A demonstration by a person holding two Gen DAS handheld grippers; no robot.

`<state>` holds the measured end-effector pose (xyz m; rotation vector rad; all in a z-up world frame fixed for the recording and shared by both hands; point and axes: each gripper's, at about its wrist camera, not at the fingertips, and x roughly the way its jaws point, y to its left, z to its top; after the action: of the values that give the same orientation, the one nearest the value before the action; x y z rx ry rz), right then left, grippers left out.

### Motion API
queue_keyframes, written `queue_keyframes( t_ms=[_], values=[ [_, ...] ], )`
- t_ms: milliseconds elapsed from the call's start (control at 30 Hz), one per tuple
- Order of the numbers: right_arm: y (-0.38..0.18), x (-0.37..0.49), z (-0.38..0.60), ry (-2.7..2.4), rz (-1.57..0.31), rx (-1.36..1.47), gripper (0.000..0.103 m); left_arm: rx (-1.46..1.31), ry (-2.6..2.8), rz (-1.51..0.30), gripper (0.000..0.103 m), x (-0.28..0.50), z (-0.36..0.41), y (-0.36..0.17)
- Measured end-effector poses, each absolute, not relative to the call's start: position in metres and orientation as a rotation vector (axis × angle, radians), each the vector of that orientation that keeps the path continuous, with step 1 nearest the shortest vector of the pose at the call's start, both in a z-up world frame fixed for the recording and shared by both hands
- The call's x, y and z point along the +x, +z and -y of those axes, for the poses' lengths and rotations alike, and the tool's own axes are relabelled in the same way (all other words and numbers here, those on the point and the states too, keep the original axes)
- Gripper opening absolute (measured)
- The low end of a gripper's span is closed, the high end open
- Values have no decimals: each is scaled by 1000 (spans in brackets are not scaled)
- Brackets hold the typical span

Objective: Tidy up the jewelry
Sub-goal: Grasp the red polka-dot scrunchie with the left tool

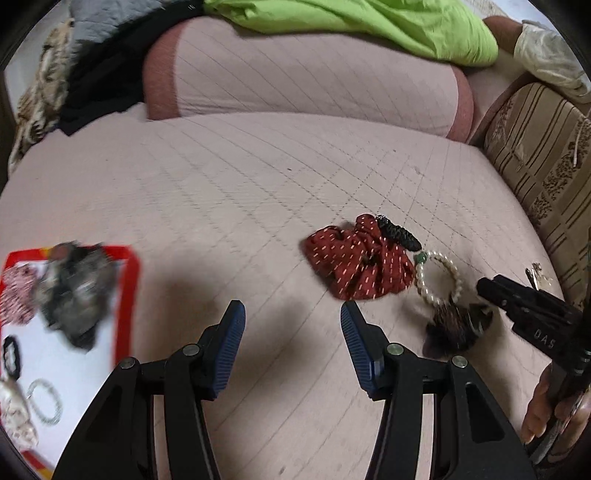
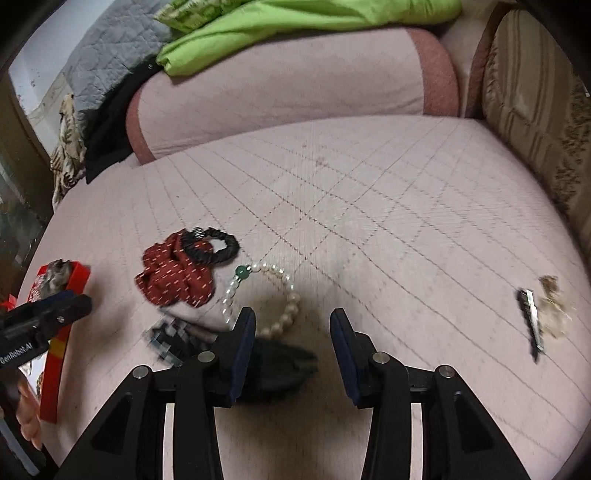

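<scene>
A red dotted scrunchie (image 1: 360, 258) (image 2: 175, 277) lies on the pink quilted bed beside a black hair tie (image 1: 399, 229) (image 2: 210, 245) and a pearl bracelet with a green bead (image 1: 439, 277) (image 2: 266, 295). A dark furry scrunchie (image 1: 458, 325) (image 2: 280, 365) lies just below the bracelet. A red-rimmed white tray (image 1: 127, 295) (image 2: 61, 332) at the left holds a grey scrunchie (image 1: 74, 291), a bracelet (image 1: 44, 400) and other pieces. My left gripper (image 1: 291, 321) is open and empty, between tray and pile. My right gripper (image 2: 291, 328) is open and empty over the dark scrunchie.
A hair clip with a beige ornament (image 2: 543, 314) (image 1: 537, 275) lies apart at the right. A pink bolster (image 1: 306, 70) and green cloth (image 1: 369, 22) lie at the back. A striped cushion (image 1: 535, 155) bounds the right side.
</scene>
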<state>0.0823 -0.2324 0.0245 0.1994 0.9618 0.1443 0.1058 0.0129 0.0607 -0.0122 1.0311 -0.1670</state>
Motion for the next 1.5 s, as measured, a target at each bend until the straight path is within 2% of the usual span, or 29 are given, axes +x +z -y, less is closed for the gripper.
queue_keyframes(
  t_ms=[267,300,333,400,433,600,867,1100,1300,1500],
  values=[
    [0,116,216,157,-1027,118,46,-158,-211,-1128,53,161,9,19],
    [0,117,213,155,-1024,95,40,-164,-209,-1131,53,162,10,17],
    [0,119,209,150,-1026,69,24,-156,-202,-1128,53,163,13,16],
    [-2,119,201,136,-1029,23,11,-113,-197,-1126,30,162,19,17],
    [-2,119,199,139,-1029,17,11,-102,-214,-1142,6,160,20,17],
    [12,105,199,170,-999,84,11,-102,-216,-1119,6,130,9,31],
    [71,49,206,219,-867,203,11,-192,-252,-1047,6,53,-32,72],
    [99,-8,204,263,-817,252,11,-244,-291,-1042,6,-3,-56,77],
    [77,-51,211,335,-881,392,11,-308,-334,-1111,6,-35,-66,48],
    [31,-75,230,177,-967,351,12,-253,-276,-1154,7,-44,-72,27]
  ],
)
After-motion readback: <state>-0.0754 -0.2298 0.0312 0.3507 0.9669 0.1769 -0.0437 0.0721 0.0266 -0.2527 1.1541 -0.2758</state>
